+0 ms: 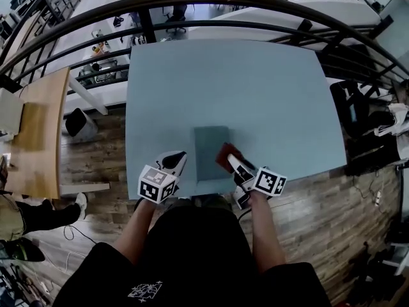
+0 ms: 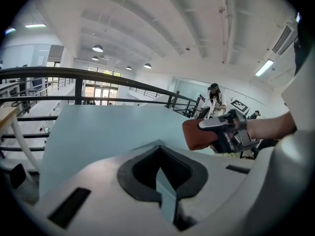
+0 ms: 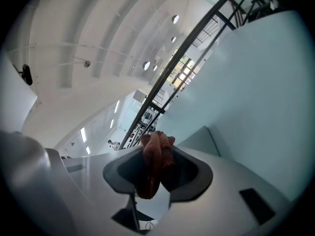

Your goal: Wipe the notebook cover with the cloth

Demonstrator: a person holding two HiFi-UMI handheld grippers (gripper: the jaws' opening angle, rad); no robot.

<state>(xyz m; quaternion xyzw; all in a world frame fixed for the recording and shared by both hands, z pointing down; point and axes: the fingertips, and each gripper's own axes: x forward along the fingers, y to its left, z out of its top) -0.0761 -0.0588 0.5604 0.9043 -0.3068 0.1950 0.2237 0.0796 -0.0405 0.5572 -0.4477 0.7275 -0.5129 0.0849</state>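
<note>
The right gripper [image 1: 231,160] is clamping its jaws on a bunched red-brown cloth [image 1: 225,152]. In the right gripper view the cloth [image 3: 156,154] is sticking out past the jaw tips as a crumpled fold. The gripper is holding it over the right-hand edge of the notebook [image 1: 211,152], about halfway along that edge. Whether the cloth is pressing on the cover cannot be told.

The left gripper [image 1: 177,160] is hovering just beside the notebook's left edge, near its closer corner. In the left gripper view its jaws are sitting together at the tips with nothing gripped between them.

The notebook is lying flat and closed on the near middle of the pale blue table [image 1: 230,88], between the two grippers. Its cover is showing as a plain grey-green, slightly darker than the tabletop. Its long axis is running straight away from the person, with a short end facing the table's near edge.
</note>
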